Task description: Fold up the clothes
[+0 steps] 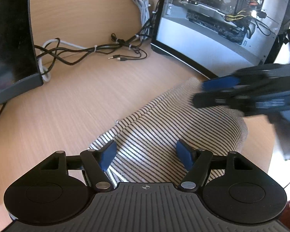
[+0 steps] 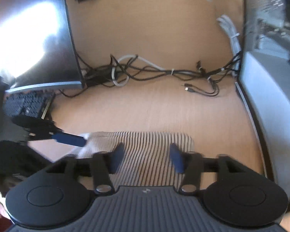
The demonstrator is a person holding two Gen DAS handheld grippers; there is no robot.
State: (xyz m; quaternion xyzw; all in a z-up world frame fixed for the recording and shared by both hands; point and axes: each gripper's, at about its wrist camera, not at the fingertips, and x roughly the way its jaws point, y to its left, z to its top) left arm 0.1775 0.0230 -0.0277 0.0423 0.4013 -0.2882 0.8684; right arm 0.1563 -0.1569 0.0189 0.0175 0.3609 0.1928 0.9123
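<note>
Left to right on my surface: a dark monitor on the left, then a tangle of cables along the back, then an open PC case on the right. The striped top lies folded on the surface, right in front of me. My left tongs hang over its near end, blue pads spread wide with nothing pinched between them. My right tongs are apart too, stripes showing through the gap, pads not pressing the cloth. In the left camera they come in blurry from the right, above the top's far end.
</note>
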